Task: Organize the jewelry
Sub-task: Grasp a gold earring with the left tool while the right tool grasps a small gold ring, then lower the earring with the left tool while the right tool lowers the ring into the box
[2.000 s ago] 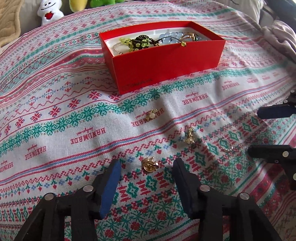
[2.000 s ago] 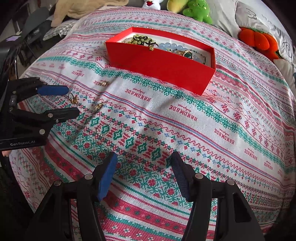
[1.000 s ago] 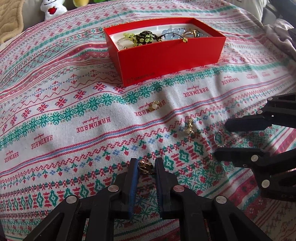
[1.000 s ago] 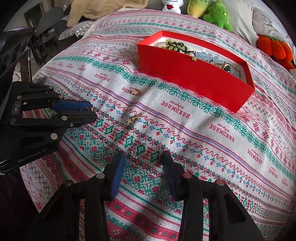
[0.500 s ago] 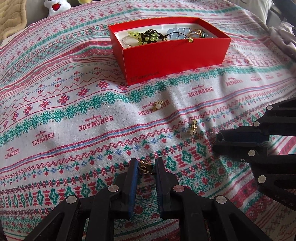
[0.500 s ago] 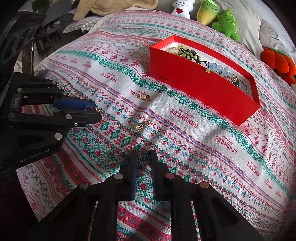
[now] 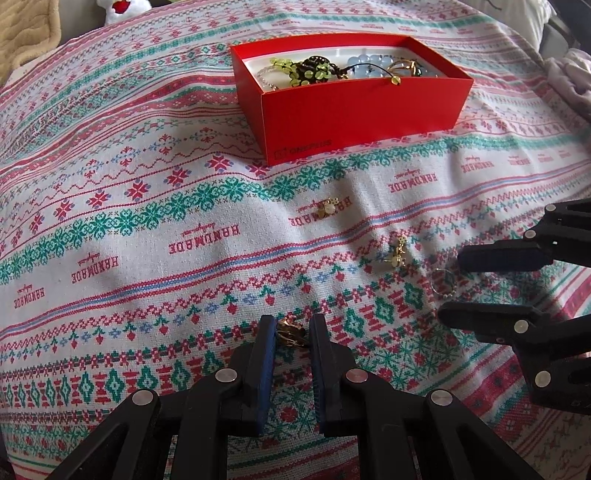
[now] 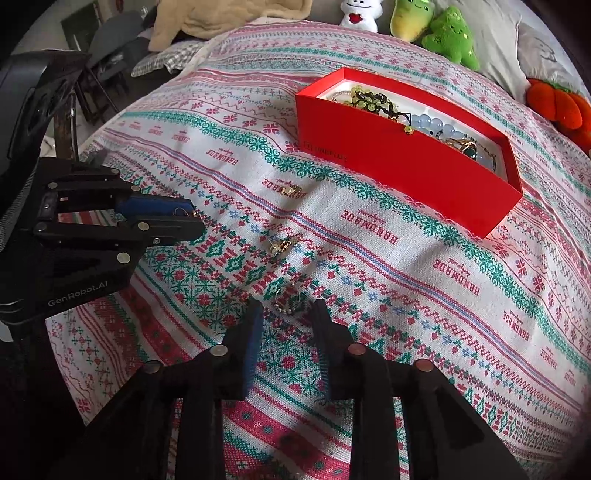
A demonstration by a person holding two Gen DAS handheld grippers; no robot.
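A red box (image 7: 364, 110) holding several bracelets and rings sits at the far middle of the patterned cloth; it also shows in the right wrist view (image 8: 406, 173). My left gripper (image 7: 291, 334) is shut on a small gold brooch (image 7: 290, 330), seen from the side in the right wrist view (image 8: 190, 219). My right gripper (image 8: 288, 314) is open around a thin beaded ring (image 8: 287, 300) lying on the cloth; it also shows in the left wrist view (image 7: 452, 286) with the ring (image 7: 442, 282) between its fingers. A gold earring (image 7: 397, 254) and a pearl earring (image 7: 327, 208) lie loose nearer the box.
The cloth (image 7: 147, 229) covers a soft, domed bed surface. Plush toys (image 8: 439, 29) and an orange pumpkin cushion (image 8: 557, 107) line the far edge. A beige blanket (image 8: 221, 18) and dark furniture (image 8: 99, 48) stand at the far left.
My left gripper closed on the gold brooch and stays shut on it. My right gripper moved onto the beaded ring, closed, and now has opened again with the ring on the cloth.
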